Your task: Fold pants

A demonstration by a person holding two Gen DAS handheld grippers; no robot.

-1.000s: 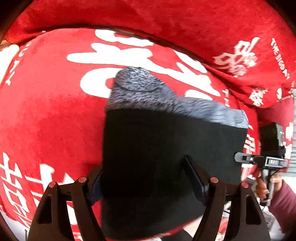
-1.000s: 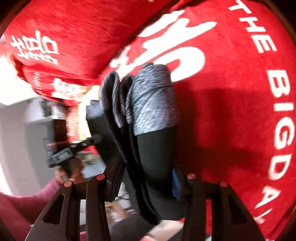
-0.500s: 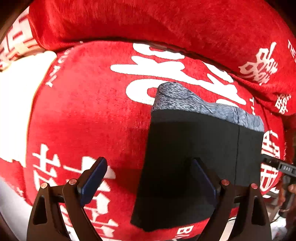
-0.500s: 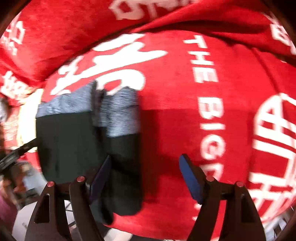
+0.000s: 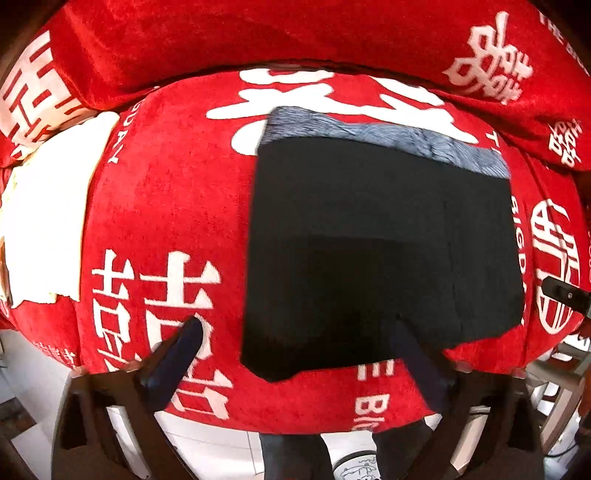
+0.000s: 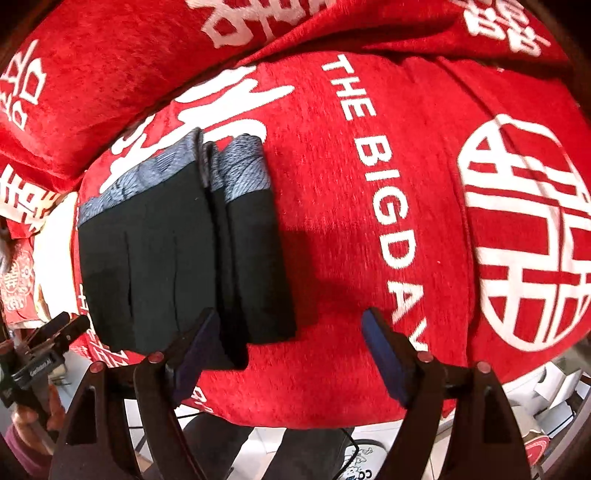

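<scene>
Pants (image 5: 380,240) folded, flat on red cover (image 5: 155,206); only bulk on seat. Bare cover left of pants, open to left gripper (image 5: 295,343), jaws spread, nothing between but pants' near edge. Right of pants wide bare stretch (image 6: 369,240); right gripper (image 6: 291,339) spread over it, left finger (image 6: 199,339) just over pants' corner. Back cushion (image 5: 258,40) rises behind pants, blocks far side. Near edge of seat open to floor.

Folded pants (image 5: 380,236) on blanket (image 5: 166,206) — pillow (image 5: 258,33) behind.
</scene>
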